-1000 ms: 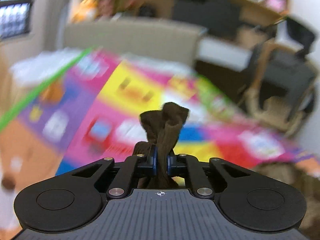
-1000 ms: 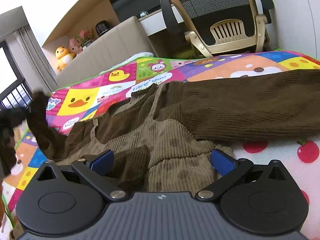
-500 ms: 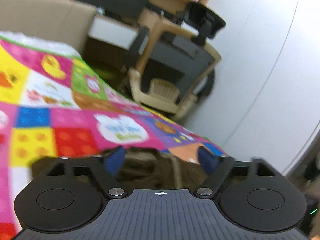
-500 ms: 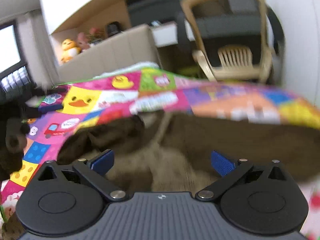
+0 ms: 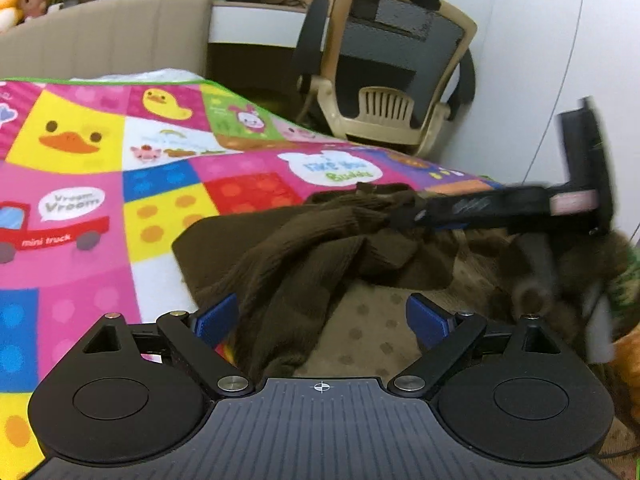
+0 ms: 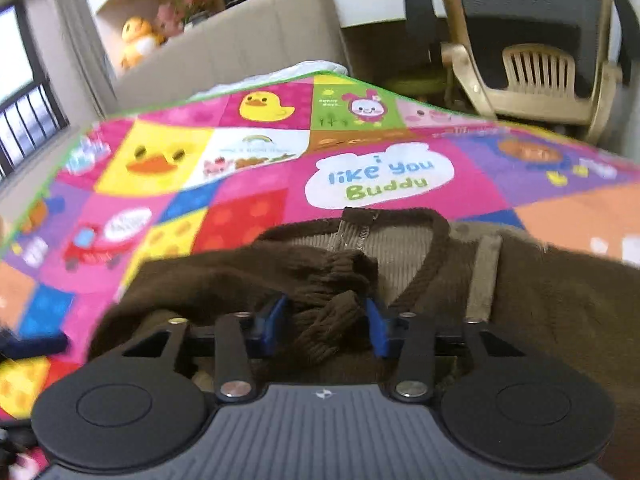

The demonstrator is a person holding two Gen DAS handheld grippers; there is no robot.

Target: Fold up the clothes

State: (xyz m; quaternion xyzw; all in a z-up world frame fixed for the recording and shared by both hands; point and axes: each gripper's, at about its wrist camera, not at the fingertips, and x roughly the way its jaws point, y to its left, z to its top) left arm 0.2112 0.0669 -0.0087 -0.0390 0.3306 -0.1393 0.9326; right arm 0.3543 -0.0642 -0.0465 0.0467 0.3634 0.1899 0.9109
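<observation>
A dark brown knit garment (image 5: pixel 320 248) with a tan corduroy panel (image 5: pixel 372 320) lies on the colourful play mat (image 5: pixel 120 184). My left gripper (image 5: pixel 320 316) is open just above the folded-in sleeve, holding nothing. My right gripper (image 6: pixel 326 322) has its jaws part-way closed around the bunched sleeve cuff (image 6: pixel 332 280) near the collar (image 6: pixel 400 220). The right gripper also shows in the left wrist view (image 5: pixel 404 218), reaching in from the right onto the cuff.
A beige office chair (image 5: pixel 392 80) stands beyond the mat's far edge, beside a white wall. A padded beige headboard (image 5: pixel 104 36) and a shelf with plush toys (image 6: pixel 138 40) are at the back left. A window (image 6: pixel 16 92) is at far left.
My left gripper let go of the sleeve it held pinched and opened, now low over the garment. My right gripper moved forward and closed in around the sleeve cuff.
</observation>
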